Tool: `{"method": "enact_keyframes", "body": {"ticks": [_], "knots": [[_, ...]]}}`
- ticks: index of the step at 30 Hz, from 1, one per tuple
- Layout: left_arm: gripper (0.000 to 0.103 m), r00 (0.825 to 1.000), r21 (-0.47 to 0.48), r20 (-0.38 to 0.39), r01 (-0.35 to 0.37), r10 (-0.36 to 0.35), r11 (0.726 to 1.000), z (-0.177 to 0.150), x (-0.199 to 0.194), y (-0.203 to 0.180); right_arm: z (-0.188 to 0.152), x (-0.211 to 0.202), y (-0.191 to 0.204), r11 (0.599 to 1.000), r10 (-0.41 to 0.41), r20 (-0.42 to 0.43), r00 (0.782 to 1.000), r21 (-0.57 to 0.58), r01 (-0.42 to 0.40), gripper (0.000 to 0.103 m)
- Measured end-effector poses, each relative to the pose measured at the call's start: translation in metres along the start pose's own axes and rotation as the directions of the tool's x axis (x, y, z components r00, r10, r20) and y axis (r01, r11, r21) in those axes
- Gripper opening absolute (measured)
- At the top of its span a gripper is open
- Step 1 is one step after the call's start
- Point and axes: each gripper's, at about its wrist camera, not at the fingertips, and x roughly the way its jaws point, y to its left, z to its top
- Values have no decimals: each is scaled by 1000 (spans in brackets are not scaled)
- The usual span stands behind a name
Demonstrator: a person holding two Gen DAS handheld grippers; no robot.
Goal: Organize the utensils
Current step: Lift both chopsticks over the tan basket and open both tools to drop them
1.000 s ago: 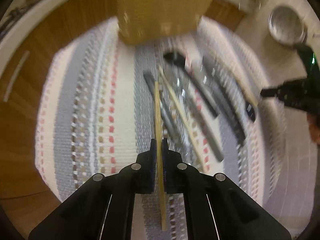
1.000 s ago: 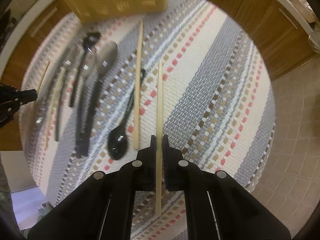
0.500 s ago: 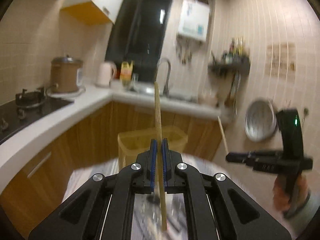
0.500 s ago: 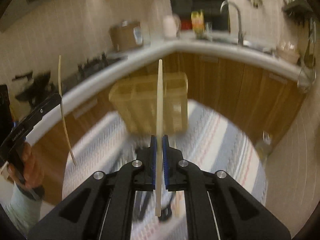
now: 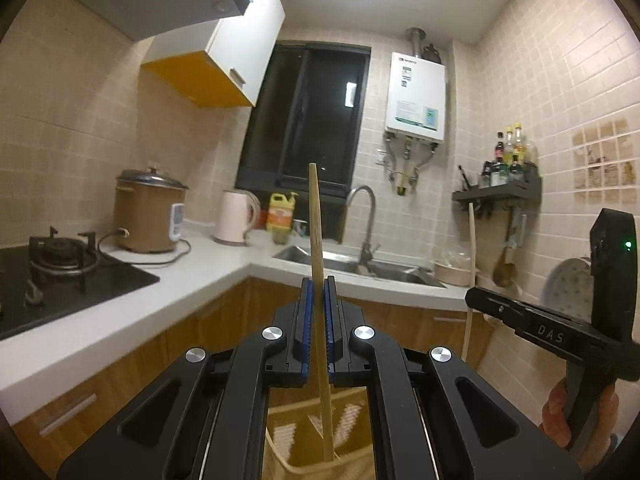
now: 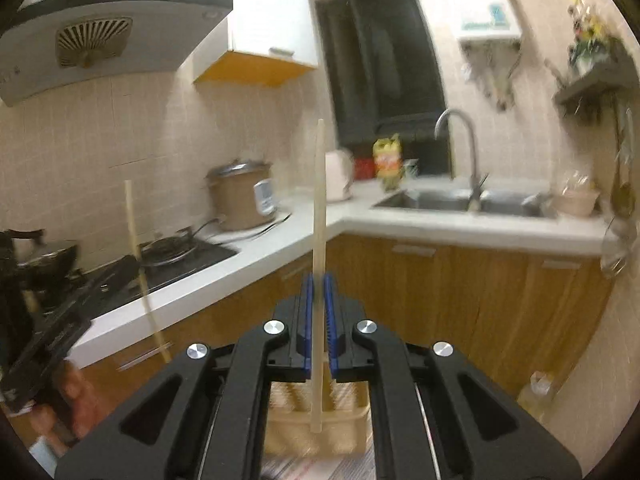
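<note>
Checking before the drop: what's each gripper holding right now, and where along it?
Each holds one chopstick upright. The left gripper clamps its chopstick a bit below the middle; the right gripper grips its chopstick lower down, above the basket.

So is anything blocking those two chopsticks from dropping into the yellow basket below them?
Nothing visible. The darker wooden chopstick hangs tip-down over the yellow slotted plastic basket; the pale chopstick likewise, with only air beneath.

Two chopsticks [image 5: 316, 240] [image 6: 319, 208] upright above divided basket [image 5: 288, 436].
</note>
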Motion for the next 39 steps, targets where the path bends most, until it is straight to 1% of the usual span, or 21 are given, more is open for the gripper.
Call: {"method": "enact_keyframes", "body": {"ticks": [2,4,8,12,16,18,22,23,24,26,31,34,35,36,37,39], "knots": [[3,1000,-4,10,-18,18,1000,-3,11,3,-5,17,-3,1000,-11,19,1000,-8,11,5],[3,999,9,17,-47,47,999,-9,22,4,-12,31,-5,1000,-12,18,1000,-8,12,5],[3,997,14,9,-75,75,997,-20,38,10,-30,48,-5,999,-25,13,1000,-31,25,5],[3,997,15,-11,-82,82,997,-33,48,16,-46,57,-4,998,-33,11,999,-54,33,5],[4,996,33,-34,-85,86,996,-46,52,18,-57,57,-3,997,-38,-4,999,-61,38,5],[5,994,41,-46,-99,101,994,-51,50,19,-61,55,-4,998,-43,-9,999,-55,43,5],[10,992,9,-93,-85,86,996,-50,46,26,-66,49,-9,999,-33,-51,998,-29,31,6],[15,991,-2,-104,-82,81,997,-49,43,30,-67,47,-11,1000,-27,-73,997,-15,26,11],[24,990,-10,-112,-82,80,997,-48,41,32,-67,44,-14,1000,-11,-85,996,-3,11,18],[31,990,-28,-105,-93,89,995,-44,29,37,-68,37,-18,1000,-6,-92,996,16,7,19],[32,990,-25,-125,-69,65,997,-33,-4,37,-67,7,-20,999,-9,-108,994,33,13,19],[33,985,-15,-163,-59,55,998,-27,-19,34,-65,-16,-12,1000,-7,-133,991,23,10,19],[33,982,-20,-185,-50,46,999,-27,-25,34,-65,-24,-9,1000,6,-144,990,24,-2,19],[33,975,-31,-222,-36,29,999,-26,-31,35,-65,-30,-6,1000,7,-160,987,19,-4,19],[33,971,-36,-240,-32,22,999,-27,-34,36,-66,-36,-2,1000,2,-180,984,8,0,19],[33,954,-46,-300,-19,4,999,-31,-43,37,-70,-47,5,1000,0,-217,976,-13,-3,19]]}}
